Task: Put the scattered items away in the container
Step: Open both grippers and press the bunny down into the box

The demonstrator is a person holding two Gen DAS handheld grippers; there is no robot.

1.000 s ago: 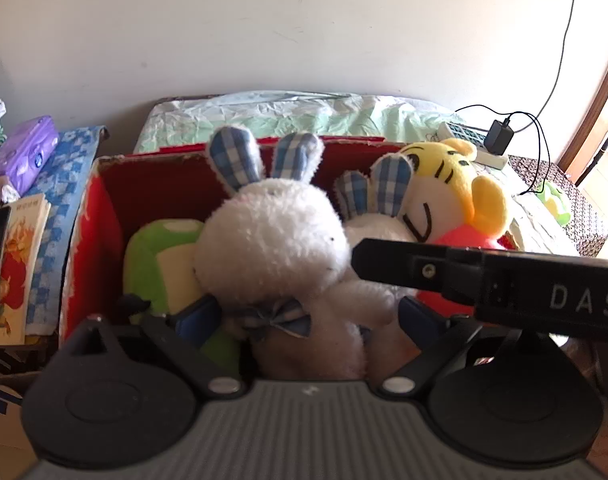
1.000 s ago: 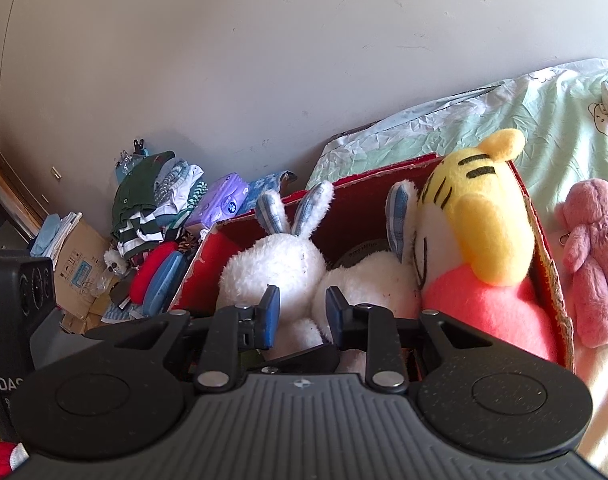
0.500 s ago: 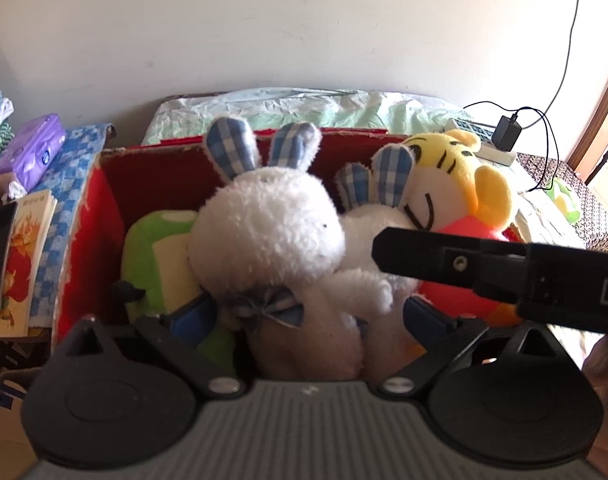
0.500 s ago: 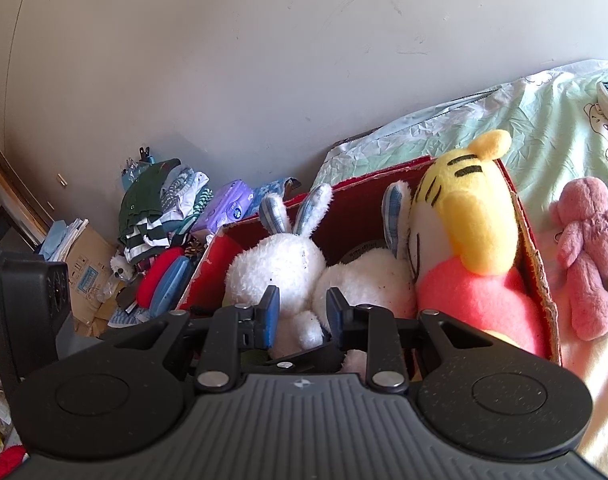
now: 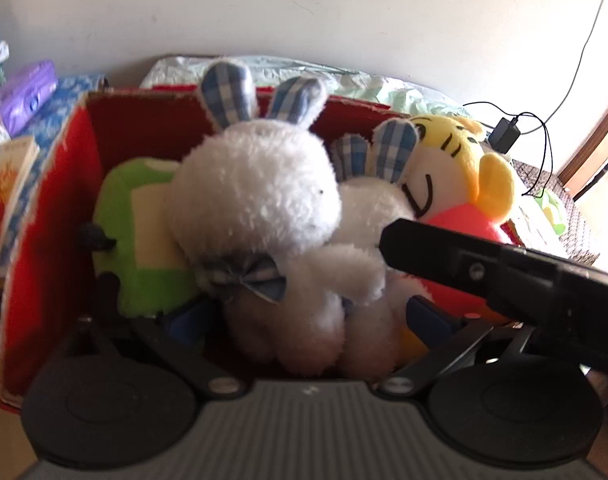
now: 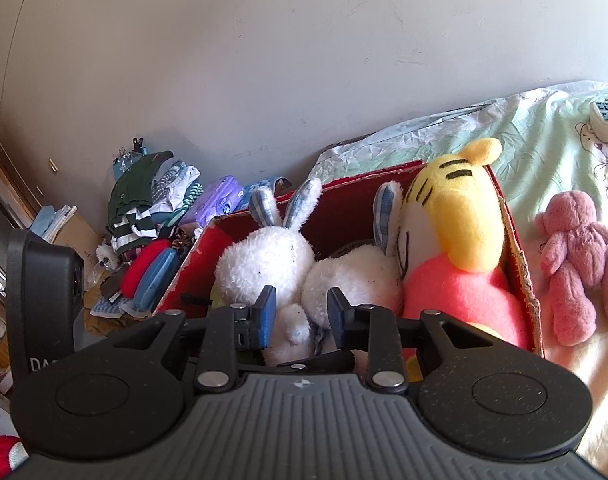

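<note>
A red cardboard box [image 5: 44,208] [image 6: 520,252] holds several plush toys: a white rabbit with blue checked ears [image 5: 260,200] [image 6: 264,260], a second white rabbit [image 5: 368,200] [image 6: 352,276], a yellow tiger in pink [image 5: 456,168] [image 6: 464,220] and a green toy [image 5: 132,232]. My left gripper [image 5: 304,316] is open, its blue pads on either side of the first rabbit's body. My right gripper [image 6: 298,314] is open and empty, just above the rabbits. A pink plush [image 6: 580,256] lies on the bed right of the box.
The right gripper's body [image 5: 504,272] crosses the left wrist view at right. The box sits on a green bedsheet [image 6: 544,128] against the wall. Clothes and a purple pack [image 6: 220,200] are piled left of the box. A charger and cable [image 5: 504,136] lie at right.
The left gripper has moved closer over the box and the first rabbit has tipped slightly left. The right gripper has pulled back a little. Both stayed open.
</note>
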